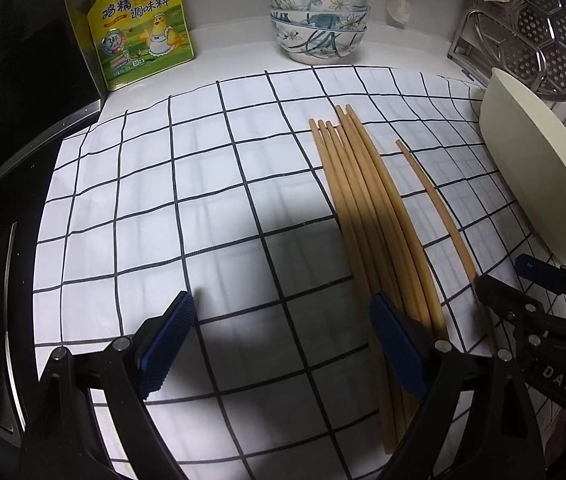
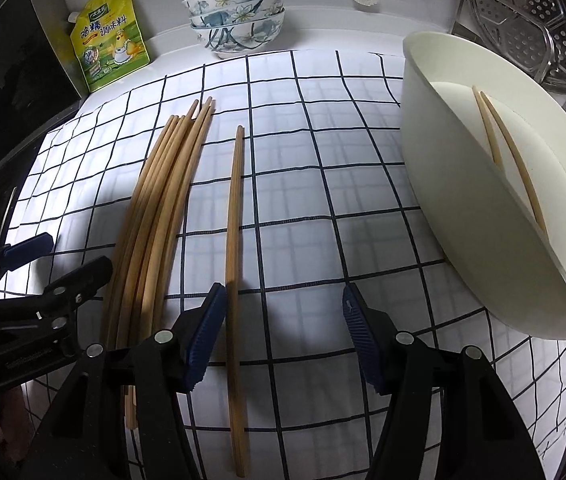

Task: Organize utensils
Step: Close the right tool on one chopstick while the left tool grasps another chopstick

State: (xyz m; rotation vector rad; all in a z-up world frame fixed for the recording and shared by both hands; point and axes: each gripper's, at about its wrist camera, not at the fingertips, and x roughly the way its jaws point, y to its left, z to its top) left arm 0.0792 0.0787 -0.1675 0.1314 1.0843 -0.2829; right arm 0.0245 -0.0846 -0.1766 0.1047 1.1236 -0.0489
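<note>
Left to right on the checked cloth (image 2: 303,160) covering the surface: a bundle (image 2: 155,208) of wooden chopsticks, a single chopstick (image 2: 235,240) just beside it, and a cream tray (image 2: 463,240) tilted at the right edge with two chopsticks (image 2: 503,148) already inside. The left tongs (image 1: 279,340) hang spread and empty, their right pad over the bundle's near end. The right tongs (image 2: 279,336) are likewise spread and empty, the single chopstick lying just inside their left pad. The step in hand appears to be picking up that single chopstick; doing it well means centring the tongs over the stick, lowering until the pads flank it, then closing across its width near mid-length so it does not pivot. The chopsticks are slender, pale tan, round-tipped and smooth, likely to roll or slip.
</note>
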